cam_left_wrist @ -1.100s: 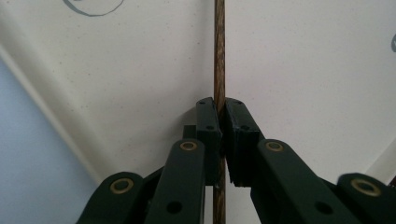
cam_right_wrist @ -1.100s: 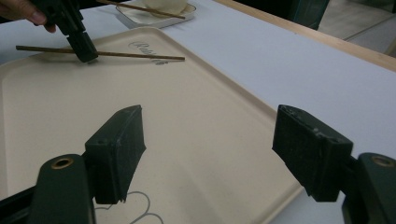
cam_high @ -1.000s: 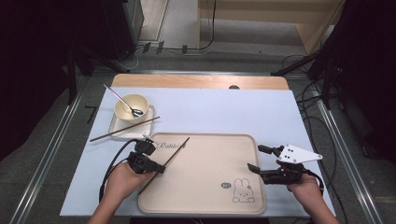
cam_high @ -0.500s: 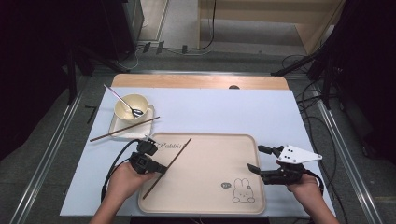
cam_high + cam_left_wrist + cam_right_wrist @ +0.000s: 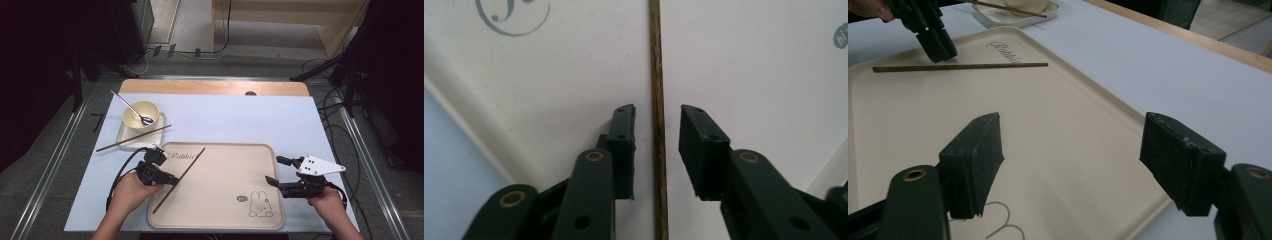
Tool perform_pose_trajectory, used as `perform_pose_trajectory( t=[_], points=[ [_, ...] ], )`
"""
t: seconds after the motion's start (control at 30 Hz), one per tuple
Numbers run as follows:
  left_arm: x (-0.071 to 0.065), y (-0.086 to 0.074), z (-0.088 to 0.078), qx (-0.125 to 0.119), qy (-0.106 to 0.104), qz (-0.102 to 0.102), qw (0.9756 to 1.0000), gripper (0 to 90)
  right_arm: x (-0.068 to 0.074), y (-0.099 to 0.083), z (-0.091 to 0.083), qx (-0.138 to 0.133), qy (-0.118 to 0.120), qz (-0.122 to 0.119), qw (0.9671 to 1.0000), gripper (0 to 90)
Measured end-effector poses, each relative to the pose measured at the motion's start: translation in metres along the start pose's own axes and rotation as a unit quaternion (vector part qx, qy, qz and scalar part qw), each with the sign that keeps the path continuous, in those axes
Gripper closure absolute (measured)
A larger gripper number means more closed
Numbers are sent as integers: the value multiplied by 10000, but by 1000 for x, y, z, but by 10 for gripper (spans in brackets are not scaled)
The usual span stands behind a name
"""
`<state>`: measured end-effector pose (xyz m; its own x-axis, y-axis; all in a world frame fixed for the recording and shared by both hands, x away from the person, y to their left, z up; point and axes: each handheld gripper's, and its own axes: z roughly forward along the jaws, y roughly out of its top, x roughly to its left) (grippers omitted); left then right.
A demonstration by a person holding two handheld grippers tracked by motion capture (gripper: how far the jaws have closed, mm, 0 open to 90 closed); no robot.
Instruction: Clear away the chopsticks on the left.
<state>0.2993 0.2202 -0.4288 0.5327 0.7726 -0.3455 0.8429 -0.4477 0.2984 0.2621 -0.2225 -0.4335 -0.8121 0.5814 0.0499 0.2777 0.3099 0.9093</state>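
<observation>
A beige tray (image 5: 220, 200), printed with a rabbit drawing (image 5: 261, 204) near its front right corner and the word "Rabbit" along its far left edge, is laid on a pale blue sheet (image 5: 240, 120) that covers the table. At the tray's left side, the left gripper (image 5: 167, 178) is held in a hand, with a black cable looped behind it. Its jaws have just been opening and are seen parted on either side of a dark wooden chopstick (image 5: 656, 120), with a gap left between each pad and the stick. The chopstick is lying flat on the tray floor, running diagonally from the front left towards the lettering.

At the tray's right edge, the right gripper (image 5: 273, 171) is held in the other hand, its jaws spread wide with nothing between them, above the rim beside the rabbit.

Beyond the tray's far left corner, a small square dish (image 5: 126, 138) is set on the sheet. A cream bowl (image 5: 135, 116) is stood in it, and a metal spoon (image 5: 131, 108) is leaned in the bowl, handle out to the left. A second chopstick (image 5: 132, 138) is rested across the dish's front rim.

Behind the sheet, a strip of bare wooden table edge (image 5: 215, 87) is shown. Further off, grey floor, loose cables and dark stands are seen.
</observation>
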Motion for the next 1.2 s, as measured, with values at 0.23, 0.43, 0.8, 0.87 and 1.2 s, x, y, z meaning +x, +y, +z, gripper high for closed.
perform_pose_trajectory(
  t=[0.23,0.43,0.8,0.87,1.2],
  points=[
    [2,0,-7,-118,-98,230,9996,539,0,-1,-1,14,-10,28,10000,249],
    [9,-2,-18,-276,-94,414,9987,462,0,-2,-4,21,-43,47,10000,250],
    [24,-8,-34,-429,-112,537,9976,410,0,-5,-9,37,-100,113,9999,248],
    [27,-8,-37,-455,-97,531,9975,406,1,-6,-9,34,-110,107,9999,248],
    [45,-12,-57,-683,-9,597,9959,377,1,-8,-12,42,-155,139,9998,248]
  ],
)
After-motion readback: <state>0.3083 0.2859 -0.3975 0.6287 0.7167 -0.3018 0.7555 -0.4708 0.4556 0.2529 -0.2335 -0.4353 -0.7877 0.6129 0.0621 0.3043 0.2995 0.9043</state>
